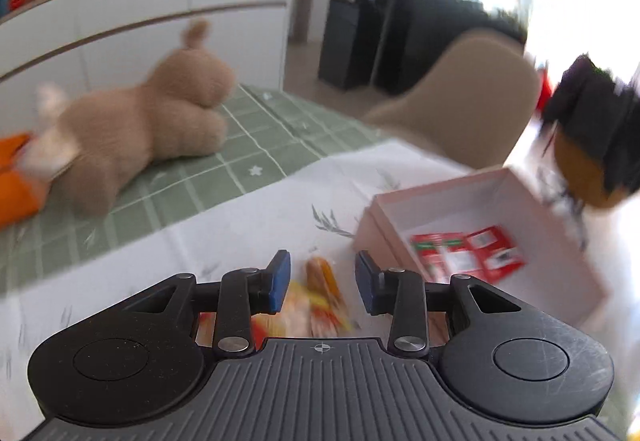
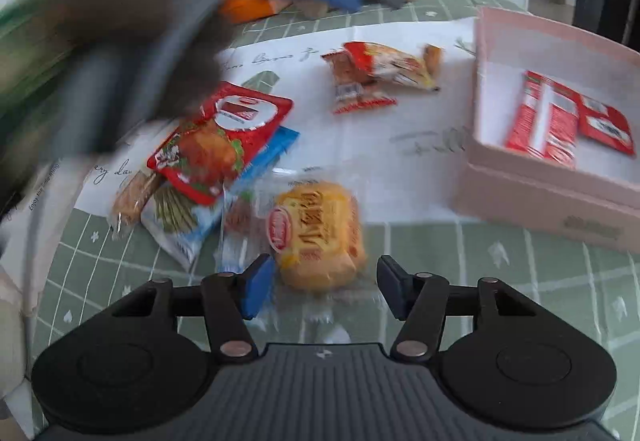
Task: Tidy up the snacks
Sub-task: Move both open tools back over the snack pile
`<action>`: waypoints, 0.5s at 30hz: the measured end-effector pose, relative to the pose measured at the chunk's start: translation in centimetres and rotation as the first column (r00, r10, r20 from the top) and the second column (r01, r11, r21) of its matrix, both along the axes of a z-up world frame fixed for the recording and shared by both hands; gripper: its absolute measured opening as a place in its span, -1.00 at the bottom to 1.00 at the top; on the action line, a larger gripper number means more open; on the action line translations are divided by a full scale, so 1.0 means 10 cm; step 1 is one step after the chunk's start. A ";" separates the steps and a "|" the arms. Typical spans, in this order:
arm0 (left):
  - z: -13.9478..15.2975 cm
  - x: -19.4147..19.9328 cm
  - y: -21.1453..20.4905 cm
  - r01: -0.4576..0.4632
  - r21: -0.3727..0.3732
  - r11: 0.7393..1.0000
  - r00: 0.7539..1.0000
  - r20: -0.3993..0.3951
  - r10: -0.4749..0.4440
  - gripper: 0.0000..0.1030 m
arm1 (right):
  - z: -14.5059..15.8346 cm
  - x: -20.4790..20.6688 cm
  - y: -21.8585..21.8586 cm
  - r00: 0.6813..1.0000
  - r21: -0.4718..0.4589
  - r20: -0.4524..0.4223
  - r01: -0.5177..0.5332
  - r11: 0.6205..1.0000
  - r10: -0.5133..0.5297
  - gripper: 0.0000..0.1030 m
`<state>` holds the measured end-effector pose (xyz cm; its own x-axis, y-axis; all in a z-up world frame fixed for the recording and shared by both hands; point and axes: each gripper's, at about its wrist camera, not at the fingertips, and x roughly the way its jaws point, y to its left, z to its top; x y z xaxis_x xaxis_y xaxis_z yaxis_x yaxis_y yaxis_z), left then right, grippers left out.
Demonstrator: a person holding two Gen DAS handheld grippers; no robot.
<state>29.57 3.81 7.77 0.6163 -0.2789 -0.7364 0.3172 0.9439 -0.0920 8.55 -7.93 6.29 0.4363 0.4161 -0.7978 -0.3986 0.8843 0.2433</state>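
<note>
In the left wrist view my left gripper (image 1: 323,281) stands open above a blurred orange, red and yellow snack packet (image 1: 324,291) that lies on the white sheet; the pads do not touch it. To its right is the pink box (image 1: 374,229) with red packets (image 1: 468,253) inside. In the right wrist view my right gripper (image 2: 325,289) is open around the near end of a yellow bun in a clear wrapper (image 2: 318,237), with a gap at the right pad. A red packet (image 2: 212,145), a blue one (image 2: 236,181) and the orange-red packet (image 2: 380,75) lie beyond it.
A tan plush toy (image 1: 140,129) lies on the green checked tablecloth (image 1: 260,137) at the left, with something orange (image 1: 12,177) beside it. A beige chair (image 1: 468,101) stands behind the table. The pink box (image 2: 540,197) sits at the right of the white sheet (image 2: 400,145).
</note>
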 end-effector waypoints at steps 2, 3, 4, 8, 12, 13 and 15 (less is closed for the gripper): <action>-0.19 0.21 -0.13 0.032 0.038 0.999 0.998 -0.058 -0.029 -0.22 | 0.05 -0.07 -0.18 1.000 -0.014 0.016 0.027 1.000 -0.026 0.11; -0.27 0.27 -0.18 0.048 0.059 0.997 0.995 -0.086 -0.043 -0.22 | 0.07 -0.09 -0.26 0.999 -0.021 0.024 0.041 0.999 -0.041 0.11; -0.34 0.29 -0.20 0.058 0.082 0.995 0.993 -0.108 -0.049 -0.27 | 0.09 -0.09 -0.36 0.998 -0.028 0.031 0.060 0.998 -0.059 0.11; -0.41 -0.01 0.01 0.055 0.061 0.997 0.992 -0.117 -0.048 -0.57 | 0.12 -0.09 -0.63 0.993 -0.040 0.049 0.109 0.993 -0.107 0.11; -0.40 -0.56 0.31 -0.009 -0.036 0.999 0.991 -0.133 0.004 -0.67 | 0.13 -0.07 -0.72 0.991 -0.039 0.063 0.123 0.992 -0.120 0.11; -0.40 -0.74 0.37 -0.021 -0.071 0.997 0.990 -0.140 0.011 -0.68 | 0.12 -0.06 -0.69 0.991 -0.038 0.064 0.118 0.992 -0.115 0.11; -0.38 -1.02 0.47 -0.059 -0.129 0.990 0.986 -0.160 0.038 -0.68 | 0.12 -0.05 -0.62 0.994 -0.037 0.063 0.097 0.995 -0.094 0.11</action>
